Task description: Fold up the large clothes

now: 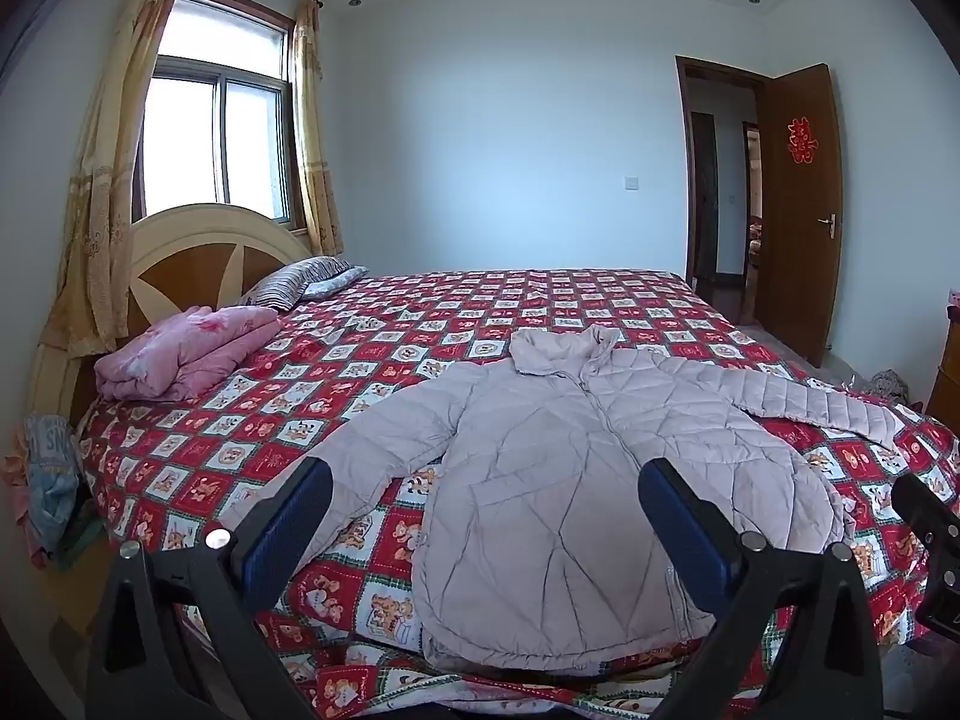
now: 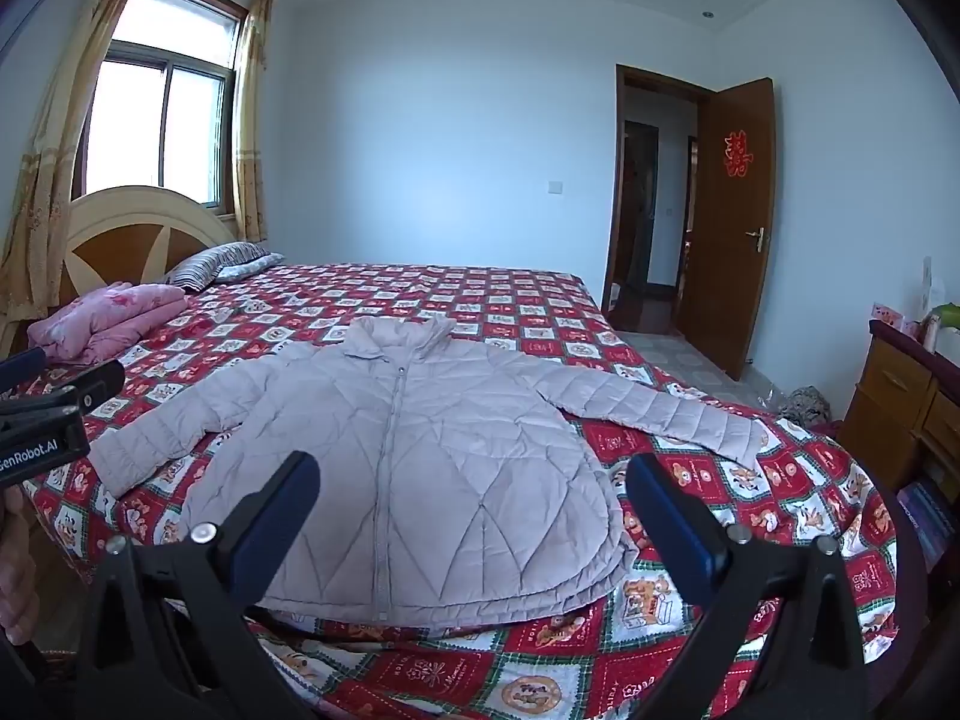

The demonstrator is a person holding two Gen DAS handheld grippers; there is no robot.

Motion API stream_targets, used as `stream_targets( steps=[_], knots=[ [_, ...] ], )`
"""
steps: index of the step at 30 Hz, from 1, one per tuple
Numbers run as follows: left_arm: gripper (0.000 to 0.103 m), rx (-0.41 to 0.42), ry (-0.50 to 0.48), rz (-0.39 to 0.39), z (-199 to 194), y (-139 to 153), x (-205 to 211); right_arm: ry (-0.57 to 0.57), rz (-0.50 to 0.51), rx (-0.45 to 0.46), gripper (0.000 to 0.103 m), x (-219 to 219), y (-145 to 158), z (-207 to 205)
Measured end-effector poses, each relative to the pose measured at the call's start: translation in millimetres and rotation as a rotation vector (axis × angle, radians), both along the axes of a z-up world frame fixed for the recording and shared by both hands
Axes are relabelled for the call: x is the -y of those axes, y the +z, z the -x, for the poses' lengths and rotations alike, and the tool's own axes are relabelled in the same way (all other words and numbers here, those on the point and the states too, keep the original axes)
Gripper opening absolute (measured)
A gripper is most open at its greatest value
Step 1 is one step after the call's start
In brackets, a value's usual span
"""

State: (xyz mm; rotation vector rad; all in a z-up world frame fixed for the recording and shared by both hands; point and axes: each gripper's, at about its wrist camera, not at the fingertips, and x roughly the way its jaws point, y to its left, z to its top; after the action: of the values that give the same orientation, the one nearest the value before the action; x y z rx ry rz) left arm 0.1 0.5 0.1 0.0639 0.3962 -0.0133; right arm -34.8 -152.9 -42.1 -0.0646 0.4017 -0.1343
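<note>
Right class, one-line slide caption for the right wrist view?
Open right gripper above a zipped quilted jacket spread flat on the patterned bedspread.

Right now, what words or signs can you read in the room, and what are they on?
"enRobot.AI": white letters on the left gripper, start cut off.
Red paper sign on the door: a decorative character, too blurred to read.
Bedspread: small words in the squares, too small to read.
Quilted jacket: no text.

a folded pink quilt [image 1: 180, 354] and striped pillow [image 1: 300, 282] lie near the headboard [image 1: 198, 252]; brown door [image 1: 798, 210] stands open.
</note>
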Motion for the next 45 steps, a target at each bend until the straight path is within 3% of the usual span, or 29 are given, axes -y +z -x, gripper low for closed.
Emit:
stream_targets(
  steps=[45],
  knots=[
    [0.102, 0.016, 0.004, 0.011, -1.4, 0.3, -1.0, 0.009, -0.002, -0.007, 0.103, -2.6, -2.5, -1.6]
  ],
)
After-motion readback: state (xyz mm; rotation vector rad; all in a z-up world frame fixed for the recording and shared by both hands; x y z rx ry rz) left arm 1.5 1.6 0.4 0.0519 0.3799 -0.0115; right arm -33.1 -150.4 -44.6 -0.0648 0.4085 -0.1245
